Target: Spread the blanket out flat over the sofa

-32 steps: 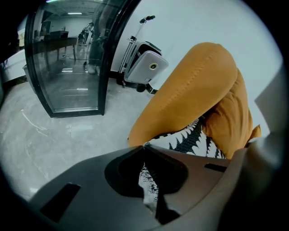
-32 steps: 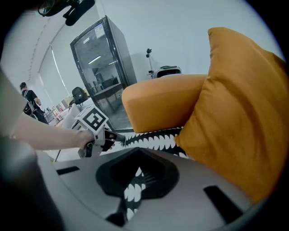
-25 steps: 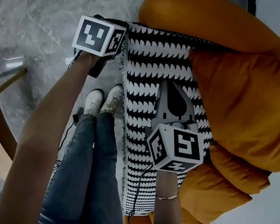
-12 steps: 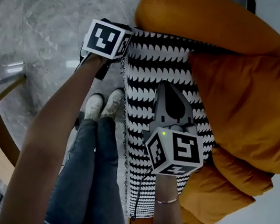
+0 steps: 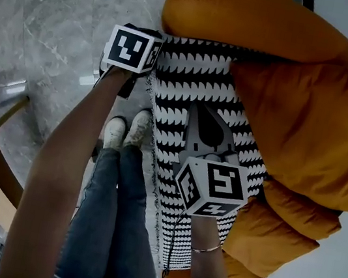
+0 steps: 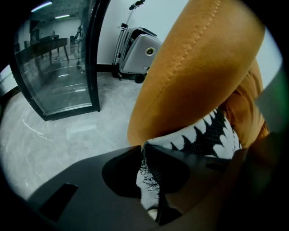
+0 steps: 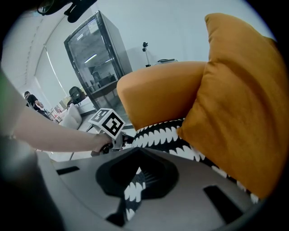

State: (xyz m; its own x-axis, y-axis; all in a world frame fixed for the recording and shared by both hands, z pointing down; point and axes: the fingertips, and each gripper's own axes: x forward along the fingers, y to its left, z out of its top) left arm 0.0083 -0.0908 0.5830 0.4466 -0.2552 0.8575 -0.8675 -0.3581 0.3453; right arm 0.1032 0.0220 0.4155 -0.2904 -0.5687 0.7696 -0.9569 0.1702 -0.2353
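Blanket [image 5: 193, 82], black-and-white patterned, lies along the seat of the orange sofa [image 5: 247, 15], its inner side covered by a loose orange cushion [image 5: 307, 131]. A grey suitcase [image 6: 137, 54] stands beyond on the marble floor [image 5: 47, 28]. The left gripper [image 6: 144, 151] pinches the blanket's fringed edge beside the armrest, its jaws just opening. The right gripper [image 7: 137, 173] is clamped on a fold further along.

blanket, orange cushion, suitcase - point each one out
blanket [image 5: 189, 85], head view, patterned stretch on the seat
orange cushion [image 5: 302, 123], head view, middle of its face
suitcase [image 6: 137, 54], left gripper view, grey front shell
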